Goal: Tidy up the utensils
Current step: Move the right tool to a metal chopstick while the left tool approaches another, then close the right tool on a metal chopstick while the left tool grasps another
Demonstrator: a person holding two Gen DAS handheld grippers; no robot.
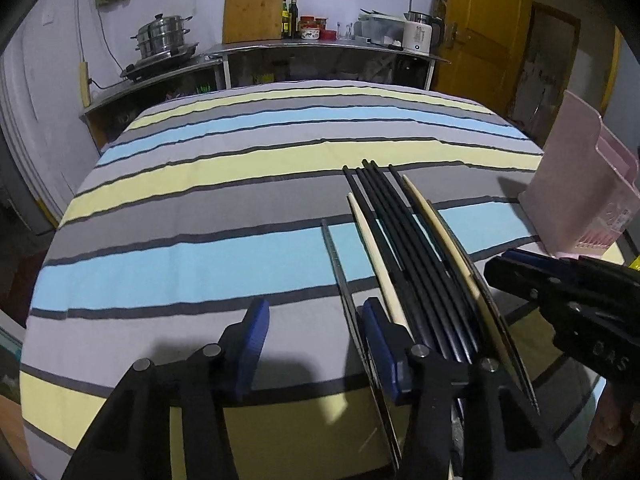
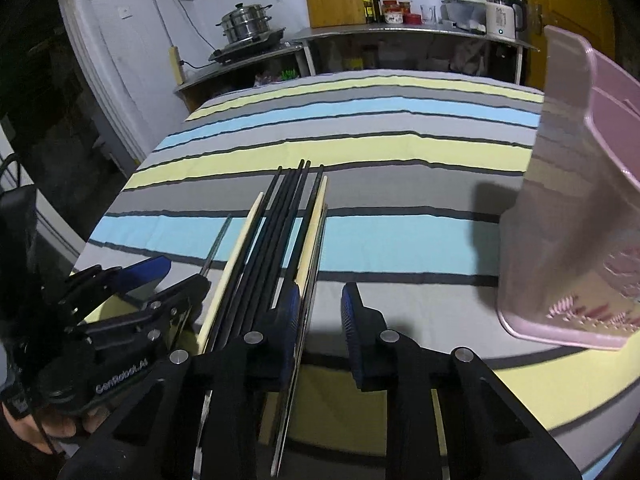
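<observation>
I am holding my left gripper [image 1: 316, 344] and right gripper [image 2: 320, 316] spread apart, flanking the bundle of black and pale wooden chopsticks [image 1: 404, 240] on the striped-cloth worktop [image 1: 200, 208], near the pink plastic utensil holder [image 2: 576, 208]

"GenRobot.AI" printed in white on the left tool [image 2: 132, 284] body, seen from the right wrist view. Partial embossed "GAS"-like letters on the right tool [image 1: 520, 264] body, not clearly legible. Kettle [image 2: 501, 18] label unreadable.
</observation>
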